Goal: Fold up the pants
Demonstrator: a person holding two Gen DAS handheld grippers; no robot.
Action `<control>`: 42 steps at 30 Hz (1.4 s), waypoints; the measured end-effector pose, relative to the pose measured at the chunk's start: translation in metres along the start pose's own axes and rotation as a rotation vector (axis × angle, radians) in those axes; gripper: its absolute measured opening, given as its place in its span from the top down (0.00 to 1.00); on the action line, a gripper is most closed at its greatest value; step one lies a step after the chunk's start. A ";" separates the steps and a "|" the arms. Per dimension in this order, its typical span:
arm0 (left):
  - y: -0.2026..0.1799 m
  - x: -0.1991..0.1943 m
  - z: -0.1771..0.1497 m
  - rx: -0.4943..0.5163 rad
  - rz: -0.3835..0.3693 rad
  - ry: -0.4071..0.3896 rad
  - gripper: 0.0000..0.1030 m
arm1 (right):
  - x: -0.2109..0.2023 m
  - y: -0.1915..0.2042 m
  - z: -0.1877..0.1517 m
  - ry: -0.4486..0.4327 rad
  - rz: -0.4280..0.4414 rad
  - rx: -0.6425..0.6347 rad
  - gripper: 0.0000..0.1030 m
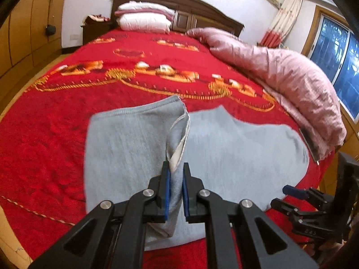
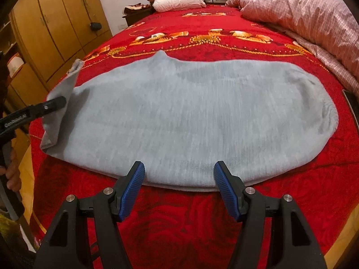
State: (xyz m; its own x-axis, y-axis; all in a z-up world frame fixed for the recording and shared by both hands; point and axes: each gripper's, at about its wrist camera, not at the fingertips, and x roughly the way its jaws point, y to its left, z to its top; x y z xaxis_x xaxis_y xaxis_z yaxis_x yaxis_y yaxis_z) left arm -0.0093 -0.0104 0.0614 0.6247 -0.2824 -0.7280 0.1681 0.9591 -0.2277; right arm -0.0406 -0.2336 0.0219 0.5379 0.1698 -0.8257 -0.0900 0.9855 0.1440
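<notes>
we see the grey pants (image 2: 190,116) spread flat across the near part of a bed, on a red blanket (image 2: 179,219) with gold patterns. the left gripper (image 1: 176,174) is clenched on one end of the pants, its blue pads (image 1: 167,192) squeezing a bunched fold of grey cloth that stands up between them, with a pale inner edge of the fabric showing just beyond the tips. from the right wrist view that same end is lifted off the blanket at the left, pinched by the left gripper (image 2: 60,103), and part of a hand (image 2: 12,174) shows below it at the frame edge. the right gripper (image 2: 179,172) is released, its two blue pads (image 2: 132,190) spread wide apart just over the near edge of the pants, not gripping anything. in the left wrist view the right gripper (image 1: 291,195) sits at the lower right, beside the edge of the pants. a rumpled pink quilt (image 1: 291,83) lies along the right side of the bed, and white pillows (image 1: 145,20) are stacked against the dark wooden headboard (image 1: 202,11). a wooden wardrobe (image 2: 56,29) stands at the left.
</notes>
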 end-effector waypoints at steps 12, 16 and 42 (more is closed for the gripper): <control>0.003 0.023 -0.010 -0.045 -0.085 0.089 0.67 | 0.011 -0.006 -0.004 0.008 0.016 0.011 0.36; 0.004 0.004 -0.012 -0.039 -0.099 0.050 0.55 | 0.012 -0.003 -0.006 0.007 0.005 -0.008 0.36; 0.075 -0.012 -0.051 -0.127 0.142 0.061 0.34 | 0.041 0.099 0.064 0.137 0.257 -0.095 0.36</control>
State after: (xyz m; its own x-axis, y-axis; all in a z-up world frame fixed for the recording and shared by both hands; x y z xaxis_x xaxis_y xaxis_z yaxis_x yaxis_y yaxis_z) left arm -0.0426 0.0641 0.0198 0.5869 -0.1486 -0.7959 -0.0183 0.9803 -0.1966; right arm 0.0260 -0.1298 0.0374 0.3695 0.4064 -0.8356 -0.2900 0.9048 0.3118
